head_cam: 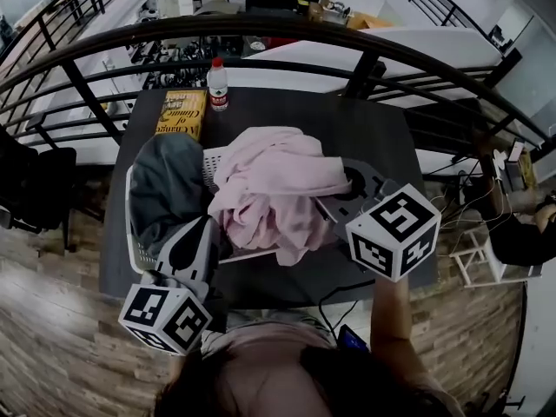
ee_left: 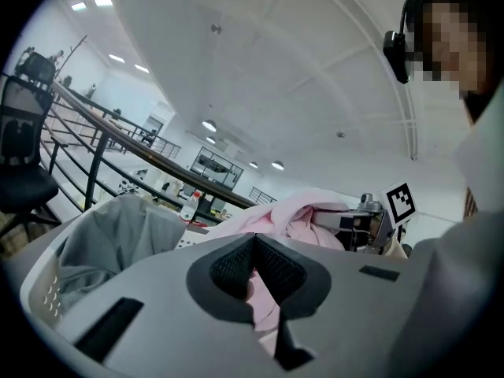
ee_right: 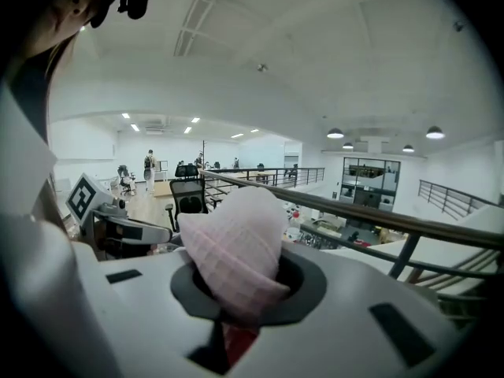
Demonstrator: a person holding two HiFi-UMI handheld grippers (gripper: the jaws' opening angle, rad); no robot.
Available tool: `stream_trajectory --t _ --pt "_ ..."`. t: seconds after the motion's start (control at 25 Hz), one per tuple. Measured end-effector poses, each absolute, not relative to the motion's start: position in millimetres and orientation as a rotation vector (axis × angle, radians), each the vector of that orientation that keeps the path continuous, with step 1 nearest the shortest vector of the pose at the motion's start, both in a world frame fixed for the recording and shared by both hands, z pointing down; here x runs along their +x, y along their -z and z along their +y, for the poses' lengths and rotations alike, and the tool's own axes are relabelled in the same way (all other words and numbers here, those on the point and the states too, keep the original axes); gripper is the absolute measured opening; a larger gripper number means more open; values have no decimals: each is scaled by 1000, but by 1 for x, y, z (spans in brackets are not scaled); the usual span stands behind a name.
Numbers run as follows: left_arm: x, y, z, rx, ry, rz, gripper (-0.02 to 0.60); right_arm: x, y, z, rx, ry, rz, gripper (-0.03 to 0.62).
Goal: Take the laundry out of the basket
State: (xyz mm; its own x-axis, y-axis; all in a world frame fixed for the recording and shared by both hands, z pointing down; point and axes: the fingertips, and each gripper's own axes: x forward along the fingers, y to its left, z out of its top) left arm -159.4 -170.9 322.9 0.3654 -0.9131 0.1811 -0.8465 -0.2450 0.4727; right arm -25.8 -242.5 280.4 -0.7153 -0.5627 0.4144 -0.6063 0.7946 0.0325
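Now my right gripper (ee_right: 236, 286) is clenched on a fold of the pink cloth (head_cam: 278, 181), and my left gripper (ee_left: 256, 278) pinches it too. The cloth sits bunched over the basket (head_cam: 132, 224), beside the gray cloth (head_cam: 169, 185). I think I should lift both hands together, high enough that the low end clears the rim, then move it over the table (head_cam: 373, 129).
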Motion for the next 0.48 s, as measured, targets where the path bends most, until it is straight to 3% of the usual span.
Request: stream_trajectory --t 0.48 --pt "-81 -307 -155 2203 126 -1455 -3 76 -226 -227 1073 -108 -2637 64"
